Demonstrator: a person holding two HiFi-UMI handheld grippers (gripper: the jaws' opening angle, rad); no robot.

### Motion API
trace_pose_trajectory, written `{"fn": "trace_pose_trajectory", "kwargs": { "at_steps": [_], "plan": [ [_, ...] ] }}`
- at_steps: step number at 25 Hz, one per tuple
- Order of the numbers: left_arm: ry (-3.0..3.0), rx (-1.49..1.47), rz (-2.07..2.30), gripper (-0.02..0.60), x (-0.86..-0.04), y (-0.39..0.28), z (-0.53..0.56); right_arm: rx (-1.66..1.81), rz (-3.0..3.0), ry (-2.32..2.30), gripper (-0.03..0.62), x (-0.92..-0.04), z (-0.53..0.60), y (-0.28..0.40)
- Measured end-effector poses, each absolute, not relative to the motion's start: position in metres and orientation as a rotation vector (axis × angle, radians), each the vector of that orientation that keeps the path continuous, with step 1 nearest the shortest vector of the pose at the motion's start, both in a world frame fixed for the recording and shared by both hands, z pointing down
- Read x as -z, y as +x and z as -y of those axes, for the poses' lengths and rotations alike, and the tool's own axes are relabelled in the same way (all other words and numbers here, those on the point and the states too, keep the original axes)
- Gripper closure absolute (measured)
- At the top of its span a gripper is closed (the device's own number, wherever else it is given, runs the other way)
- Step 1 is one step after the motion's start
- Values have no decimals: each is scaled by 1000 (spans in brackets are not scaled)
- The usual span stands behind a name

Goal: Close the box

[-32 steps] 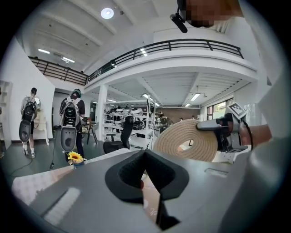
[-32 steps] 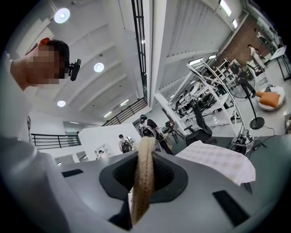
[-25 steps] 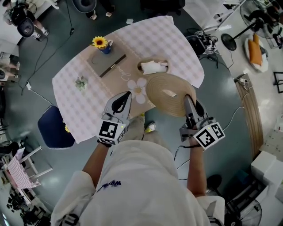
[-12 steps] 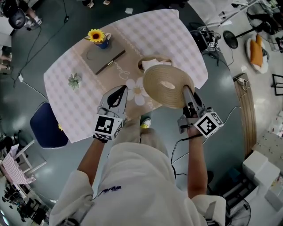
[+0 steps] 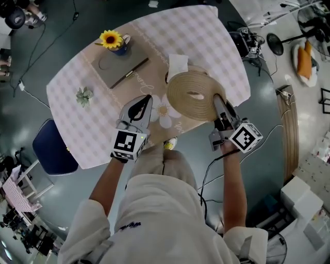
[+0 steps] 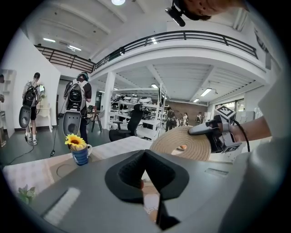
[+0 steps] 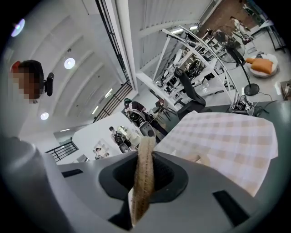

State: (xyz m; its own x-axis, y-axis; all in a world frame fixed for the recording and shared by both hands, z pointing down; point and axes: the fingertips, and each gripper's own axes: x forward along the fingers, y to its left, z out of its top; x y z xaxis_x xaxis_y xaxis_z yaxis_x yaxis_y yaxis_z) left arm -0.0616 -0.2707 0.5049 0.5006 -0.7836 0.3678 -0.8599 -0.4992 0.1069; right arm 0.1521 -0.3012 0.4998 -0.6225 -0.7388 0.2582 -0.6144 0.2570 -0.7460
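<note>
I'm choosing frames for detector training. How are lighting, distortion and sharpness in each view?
Head view: even light, with the woven lid and checked table sharp. Left gripper view: heavy fisheye, black corners, and the ceiling lamp blown out. Right gripper view: same fisheye, the lid's edge clear between the jaws, and a mosaic patch over a face.

Far right of table [image 5: 216, 36] is bare checked cloth, open for a gripper. Woven lid [image 5: 193, 95], pinched at its near rim by right gripper [image 5: 216, 99], blocks the near right part, with white paper [image 5: 178, 64] poking out behind it. Left-centre is crowded: grey pad [image 5: 119, 68] with pen, sunflower mug [image 5: 114, 41] just behind it, small plant [image 5: 83, 96] further left. Narrow lane between pad and lid. Blue chair [image 5: 51, 149] blocks the floor at the near left corner.
</note>
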Motion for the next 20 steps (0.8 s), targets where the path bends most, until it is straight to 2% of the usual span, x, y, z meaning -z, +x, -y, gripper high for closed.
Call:
{"fn": "trace_pose_trajectory", "kwargs": {
  "at_steps": [20],
  "plan": [
    [2394,-420,1338,580,-562,-65,314,1465,-2412,-1243,549,-575,362,126]
  ]
}}
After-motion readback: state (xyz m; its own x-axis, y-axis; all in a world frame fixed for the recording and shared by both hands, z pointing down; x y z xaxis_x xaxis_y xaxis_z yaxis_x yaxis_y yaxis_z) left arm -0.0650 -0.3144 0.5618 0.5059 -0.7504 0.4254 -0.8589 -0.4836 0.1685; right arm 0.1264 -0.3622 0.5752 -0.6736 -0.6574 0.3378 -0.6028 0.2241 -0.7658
